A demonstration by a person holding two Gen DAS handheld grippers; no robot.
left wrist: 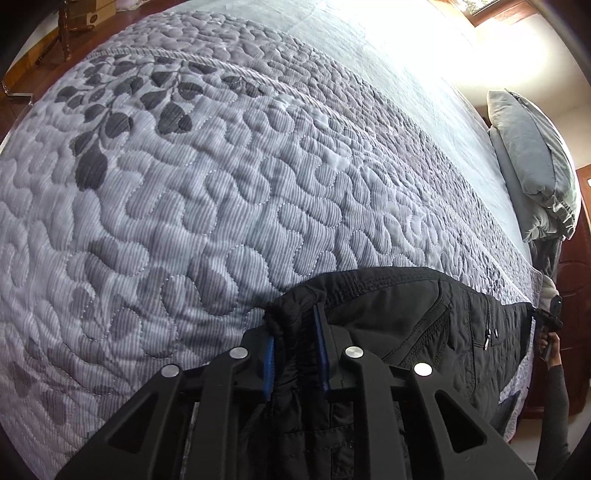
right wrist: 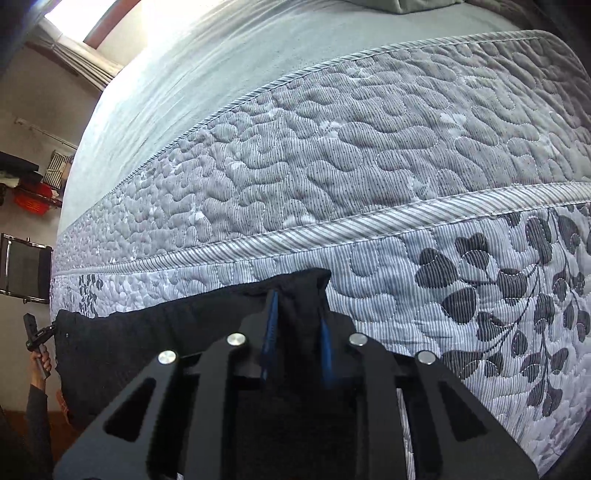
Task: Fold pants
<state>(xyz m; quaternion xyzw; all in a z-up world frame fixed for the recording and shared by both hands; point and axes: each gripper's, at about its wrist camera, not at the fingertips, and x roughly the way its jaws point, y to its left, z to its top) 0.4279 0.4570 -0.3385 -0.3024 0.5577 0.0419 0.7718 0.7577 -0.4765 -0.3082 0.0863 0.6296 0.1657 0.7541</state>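
Black quilted pants (left wrist: 406, 317) are stretched along the near edge of the bed between my two grippers. My left gripper (left wrist: 295, 325) is shut on a bunched corner of the waistband, with black fabric squeezed between its blue pads (left wrist: 322, 350). A zip pocket shows to its right. In the right wrist view my right gripper (right wrist: 297, 310) is shut on the other corner of the pants (right wrist: 166, 332), cloth pinched between its blue pads (right wrist: 269, 332). Each view shows the other gripper small at the far end, right gripper (left wrist: 550, 317) and left gripper (right wrist: 37, 332), each held by a hand.
A grey quilt (left wrist: 184, 184) with a dark leaf print covers the bed, over a plain grey sheet (right wrist: 221, 74). A grey pillow (left wrist: 532, 155) lies at the head end. Wooden floor and a chair leg (left wrist: 66, 33) are beyond the bed's far side.
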